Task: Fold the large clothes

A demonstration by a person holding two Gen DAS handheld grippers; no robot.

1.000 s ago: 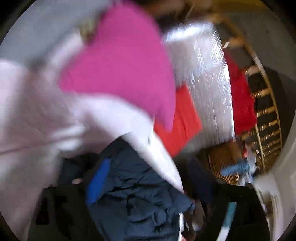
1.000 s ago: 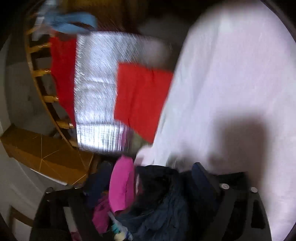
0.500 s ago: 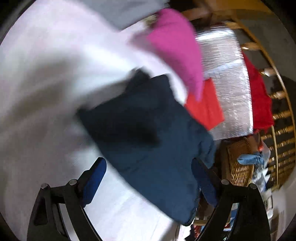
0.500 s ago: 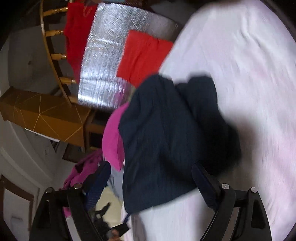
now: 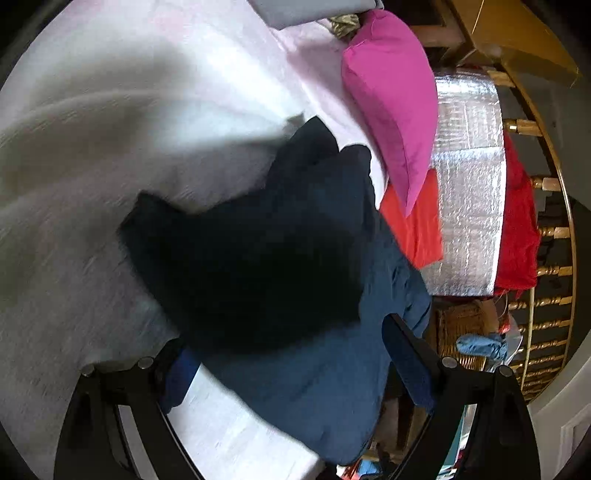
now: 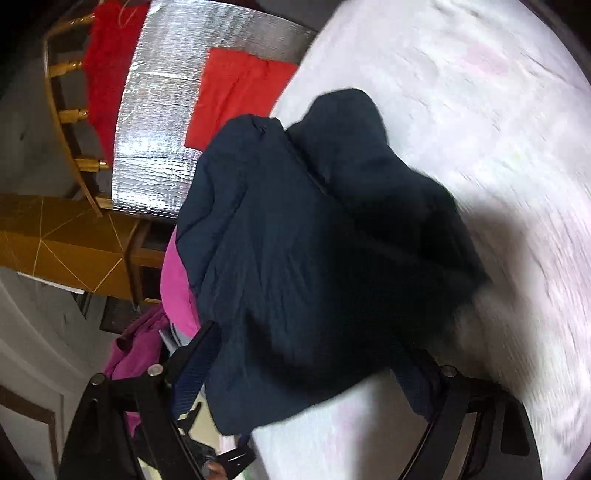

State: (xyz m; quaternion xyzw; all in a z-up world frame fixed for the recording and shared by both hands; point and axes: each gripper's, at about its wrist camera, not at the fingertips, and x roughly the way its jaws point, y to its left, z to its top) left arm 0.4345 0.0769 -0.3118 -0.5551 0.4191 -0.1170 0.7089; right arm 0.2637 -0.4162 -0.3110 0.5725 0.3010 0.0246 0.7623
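Note:
A large navy garment (image 5: 295, 280) lies loosely spread on the pale bed sheet (image 5: 110, 184), one side drooping over the bed's edge. My left gripper (image 5: 291, 363) is low over its near end, fingers wide apart and open; the cloth covers the tip of the left finger (image 5: 181, 373). In the right wrist view the same navy garment (image 6: 295, 251) fills the middle, creased and doubled in places. The right gripper (image 6: 304, 373) also stands open, its fingers on either side of the garment's near hem, not pinching it.
A pink pillow (image 5: 391, 99) and a grey cloth (image 5: 306, 9) lie at the bed's far side. Beside the bed are a silver foil mat (image 6: 159, 122) with an orange-red cloth (image 6: 240, 99), a red garment on a wooden railing (image 5: 517, 221), a wicker basket (image 5: 461, 332) and a magenta garment (image 6: 136, 343).
A second ago the navy garment was bunched up close to both cameras. It now lies spread on the sheet, and both grippers have sunk toward the bed with their fingers in view.

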